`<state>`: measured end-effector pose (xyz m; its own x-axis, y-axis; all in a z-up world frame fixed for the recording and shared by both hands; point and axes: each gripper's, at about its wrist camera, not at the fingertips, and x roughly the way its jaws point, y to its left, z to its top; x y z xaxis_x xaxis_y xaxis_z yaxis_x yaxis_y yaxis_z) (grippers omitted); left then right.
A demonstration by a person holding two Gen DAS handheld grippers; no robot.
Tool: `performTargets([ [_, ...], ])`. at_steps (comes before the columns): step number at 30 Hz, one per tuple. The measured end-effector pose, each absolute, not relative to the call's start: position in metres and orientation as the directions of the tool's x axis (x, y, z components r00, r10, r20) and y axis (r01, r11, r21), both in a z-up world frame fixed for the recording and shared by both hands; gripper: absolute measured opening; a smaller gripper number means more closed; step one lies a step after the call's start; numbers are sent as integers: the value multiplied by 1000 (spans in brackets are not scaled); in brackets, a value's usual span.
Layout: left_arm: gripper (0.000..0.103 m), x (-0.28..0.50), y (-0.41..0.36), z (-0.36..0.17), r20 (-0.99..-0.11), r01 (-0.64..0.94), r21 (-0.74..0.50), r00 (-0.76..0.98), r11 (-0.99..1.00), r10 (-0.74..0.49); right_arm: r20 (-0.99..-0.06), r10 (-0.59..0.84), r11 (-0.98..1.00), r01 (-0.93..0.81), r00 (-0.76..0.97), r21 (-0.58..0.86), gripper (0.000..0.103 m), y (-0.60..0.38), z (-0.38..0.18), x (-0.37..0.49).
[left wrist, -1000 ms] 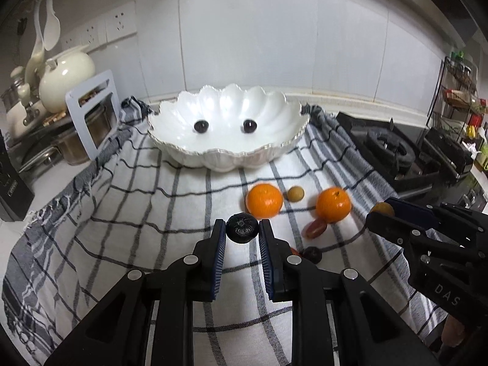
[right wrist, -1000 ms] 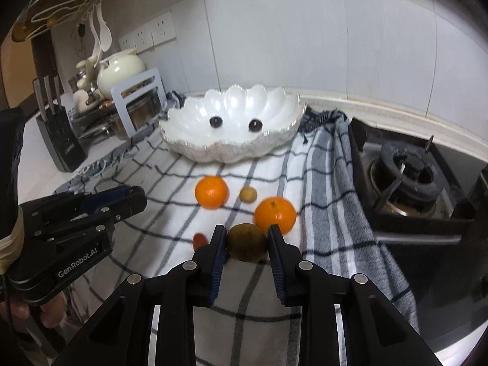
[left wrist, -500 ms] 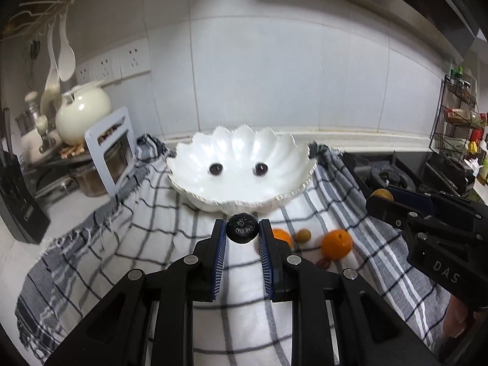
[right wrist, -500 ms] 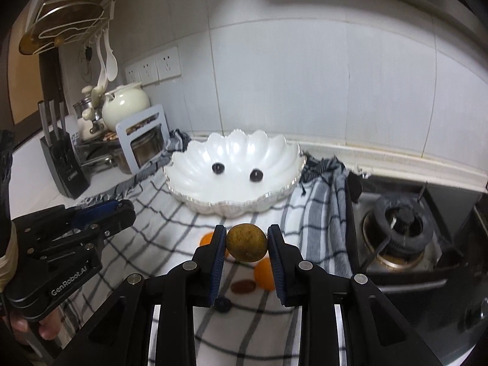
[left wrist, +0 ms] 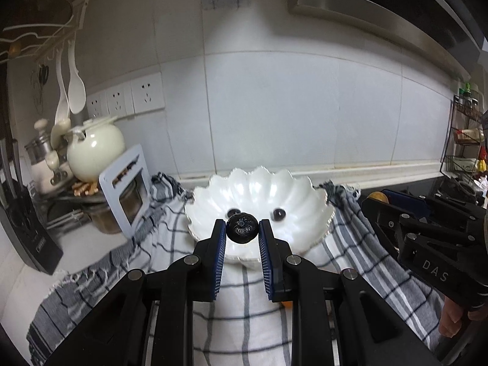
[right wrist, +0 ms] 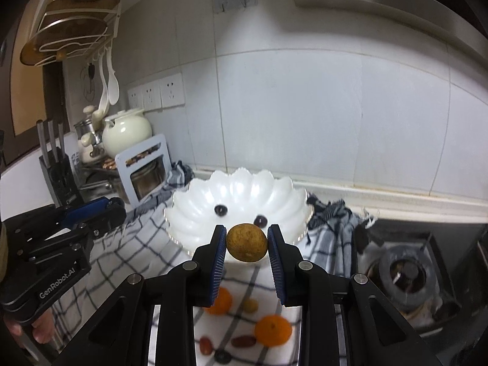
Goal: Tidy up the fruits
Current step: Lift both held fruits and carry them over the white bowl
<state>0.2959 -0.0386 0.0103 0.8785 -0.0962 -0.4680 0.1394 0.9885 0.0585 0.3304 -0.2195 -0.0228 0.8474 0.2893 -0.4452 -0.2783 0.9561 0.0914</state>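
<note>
The left tongs grip a dark fruit and the right tongs a brown fruit, both pinched at the tips. Each is held clear of the cloth and aimed at the bowl, probably for release inside.

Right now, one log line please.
left tool: shut on dark fruit | right tool: shut on brown fruit | white bowl: two dark fruits

White tiled wall, wall sockets
</note>
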Motion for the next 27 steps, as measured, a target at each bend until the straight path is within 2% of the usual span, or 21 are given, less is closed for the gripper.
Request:
performTargets([
  [16,23,352,-38,27,-445,99,69,894,993,-58,-414,292,951,-306,862,35,29,-210,-2,388],
  [27,22,403,-40,14,-521,89,16,851,996,-68,-478,301,948,-315,825,52,29,-209,-12,441],
])
